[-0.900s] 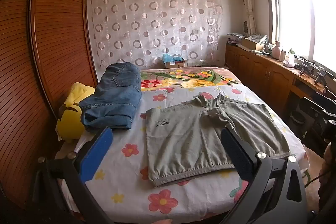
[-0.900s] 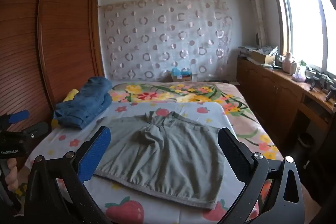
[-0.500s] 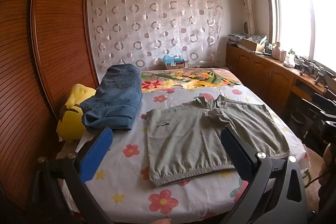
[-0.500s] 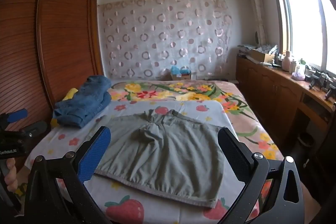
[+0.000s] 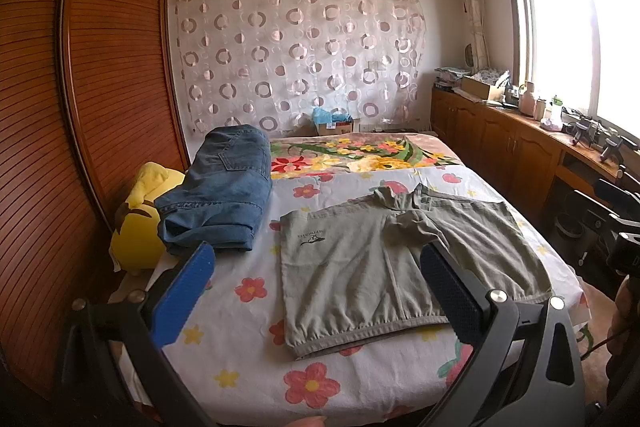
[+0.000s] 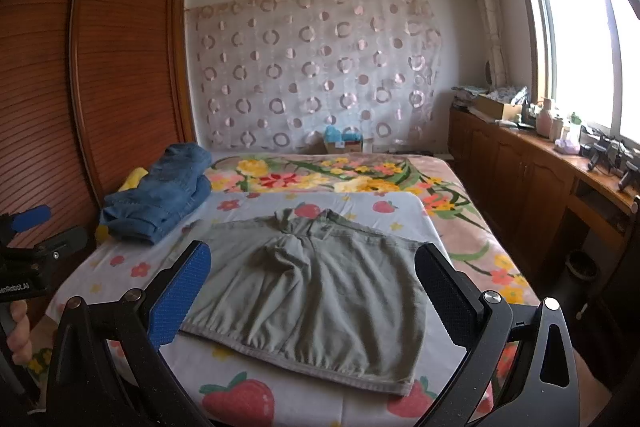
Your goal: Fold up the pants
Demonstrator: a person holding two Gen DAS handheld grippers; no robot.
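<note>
Grey-green pants (image 5: 384, 263) (image 6: 320, 291) lie spread flat on the flowered sheet (image 5: 248, 339) near the bed's front edge, waistband bunched at the far side, a small logo at the left. My left gripper (image 5: 316, 291) hovers above the bed's near edge, open, nothing between its fingers. My right gripper (image 6: 312, 291) is held short of the pants, open and empty as well. In the right wrist view the left gripper's body (image 6: 28, 263) and a hand show at the left edge.
Folded blue jeans (image 5: 224, 191) (image 6: 160, 195) lie at the bed's left side beside a yellow plush toy (image 5: 140, 223). A wooden wardrobe (image 5: 80, 107) runs along the left. Wooden cabinets (image 5: 520, 147) with clutter stand under the window on the right.
Both views have shifted only slightly; the pants and jeans lie as before and both grippers stay open.
</note>
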